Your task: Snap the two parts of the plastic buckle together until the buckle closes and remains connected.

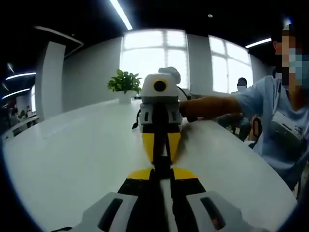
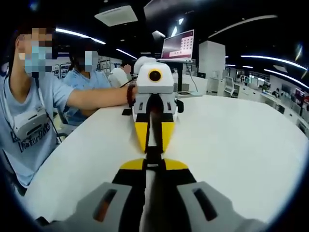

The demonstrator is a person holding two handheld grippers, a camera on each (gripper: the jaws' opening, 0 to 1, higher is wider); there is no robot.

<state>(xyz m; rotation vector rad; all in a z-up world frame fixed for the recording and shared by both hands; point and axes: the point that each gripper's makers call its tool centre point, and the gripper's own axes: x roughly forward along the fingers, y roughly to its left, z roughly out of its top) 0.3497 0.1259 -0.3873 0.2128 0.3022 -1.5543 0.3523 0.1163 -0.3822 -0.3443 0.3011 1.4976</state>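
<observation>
My two grippers meet tip to tip over the white table (image 1: 72, 159). In the left gripper view, my left gripper (image 1: 161, 171) rises from the bottom with its yellow-tipped jaws close together on a black buckle part (image 1: 162, 164). The right gripper (image 1: 162, 158) faces it, held by a person's hand. In the right gripper view, my right gripper (image 2: 153, 164) is likewise shut on the black buckle piece (image 2: 153, 154), with the left gripper (image 2: 153, 148) opposite. The buckle is small and mostly hidden between the fingertips; I cannot tell whether its two parts are latched.
A potted plant (image 1: 124, 82) stands at the far end of the table. The person (image 2: 29, 121) sits at the table's edge, forearm (image 1: 212, 106) stretched over it. A monitor (image 2: 178, 46) stands beyond the table (image 2: 241, 145), with others seated behind.
</observation>
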